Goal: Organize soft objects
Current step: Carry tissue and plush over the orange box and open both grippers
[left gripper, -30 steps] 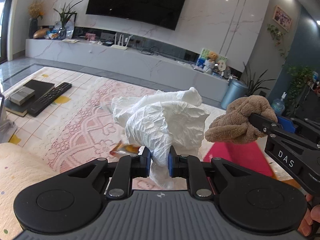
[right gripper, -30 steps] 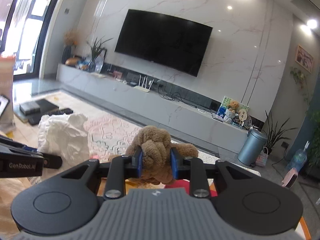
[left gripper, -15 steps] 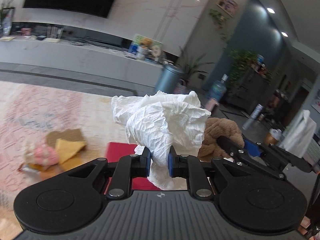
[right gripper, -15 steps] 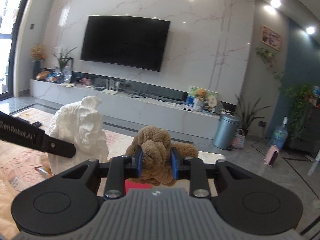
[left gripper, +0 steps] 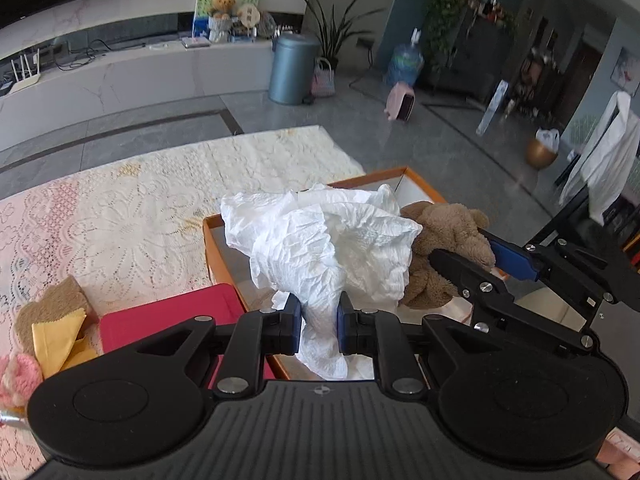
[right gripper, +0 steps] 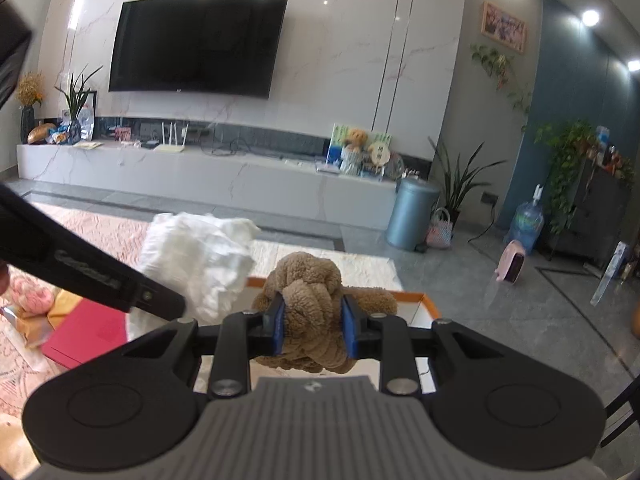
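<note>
My left gripper [left gripper: 319,322] is shut on a crumpled white cloth [left gripper: 324,240], held above an orange-rimmed box [left gripper: 212,248]. Beside it on the right, my right gripper [left gripper: 472,254] is shut on a knotted brown plush toy [left gripper: 444,236], also over the box. In the right wrist view the brown plush toy [right gripper: 312,312] sits pinched between the blue pads of the right gripper [right gripper: 313,328], with the white cloth [right gripper: 200,260] to its left and the box's orange rim [right gripper: 424,300] just below. Most of the box's inside is hidden by the cloth and the toy.
A red flat item [left gripper: 168,316] lies left of the box on the lace-patterned cover [left gripper: 120,220]. Further left lie a yellow cloth [left gripper: 60,340], a brown cloth [left gripper: 44,312] and a pink knitted item [left gripper: 16,380]. Grey floor, a blue bin [left gripper: 292,68] and plants lie beyond.
Both grippers have swung to the right with their loads, from over the patterned cover to above the orange-rimmed box. The left view now tilts further down. Both grips stay unchanged.
</note>
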`<state>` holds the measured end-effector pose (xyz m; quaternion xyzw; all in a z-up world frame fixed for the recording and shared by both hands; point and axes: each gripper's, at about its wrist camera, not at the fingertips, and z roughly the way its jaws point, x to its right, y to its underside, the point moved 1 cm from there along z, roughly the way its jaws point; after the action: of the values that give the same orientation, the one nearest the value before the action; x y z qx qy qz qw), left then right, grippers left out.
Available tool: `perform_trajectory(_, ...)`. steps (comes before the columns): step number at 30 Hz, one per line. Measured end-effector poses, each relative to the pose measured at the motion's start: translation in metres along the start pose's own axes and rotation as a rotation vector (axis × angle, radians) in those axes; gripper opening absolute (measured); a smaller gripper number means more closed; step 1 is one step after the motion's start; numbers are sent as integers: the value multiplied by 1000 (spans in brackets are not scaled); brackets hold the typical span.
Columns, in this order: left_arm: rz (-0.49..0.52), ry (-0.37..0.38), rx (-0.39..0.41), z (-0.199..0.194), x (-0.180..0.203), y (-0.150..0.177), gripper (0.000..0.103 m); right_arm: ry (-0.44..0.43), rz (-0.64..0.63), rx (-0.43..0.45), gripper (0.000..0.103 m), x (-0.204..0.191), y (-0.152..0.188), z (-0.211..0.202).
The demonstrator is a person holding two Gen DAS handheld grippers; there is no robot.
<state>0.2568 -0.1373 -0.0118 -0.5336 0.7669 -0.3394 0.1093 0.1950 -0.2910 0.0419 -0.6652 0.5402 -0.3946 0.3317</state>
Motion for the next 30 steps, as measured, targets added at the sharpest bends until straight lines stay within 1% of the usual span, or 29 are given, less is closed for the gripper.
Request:
perform_trajectory(6, 46, 5, -68, 32, -6, -8, 18, -37, -11, -30, 27, 9, 10, 41)
perform_trajectory(10, 46, 29, -121, 49, -11, -14, 18, -67, -1, -73, 28, 17, 14, 64)
perform_trajectory(13, 65, 21, -161, 62, -11, -14, 18, -82, -2, -103, 28, 19, 17, 79)
perform_trajectory(15, 99, 7, -191, 68, -6, -12, 18, -98, 3, -126, 28, 20, 18, 89)
perform_trajectory(19, 155, -51, -236, 77, 0, -9, 19, -132, -2, -183, 28, 19, 24, 106)
perform_trajectory(21, 191, -87, -260, 81, 2, -6, 19, -157, -4, -207, 28, 16, 28, 109)
perform_trajectory(23, 219, -96, -270, 83, 4, -4, 19, -170, -12, -225, 29, 12, 32, 111)
perform_trajectory(25, 223, -107, -277, 84, 6, -3, 21, -172, -26, -229, 30, 10, 34, 111)
perform_trajectory(26, 225, -110, -281, 85, 8, -4, 23, -176, -28, -237, 30, 9, 34, 111)
perform_trajectory(28, 247, -120, -286, 86, 11, -4, 25, -185, -31, -265, 31, 6, 36, 109)
perform_trajectory(29, 257, -127, -284, 86, 13, -3, 28, -187, -36, -283, 32, 6, 34, 109)
perform_trajectory(30, 261, -132, -280, 85, 13, -3, 35, -187, -44, -296, 32, 6, 36, 109)
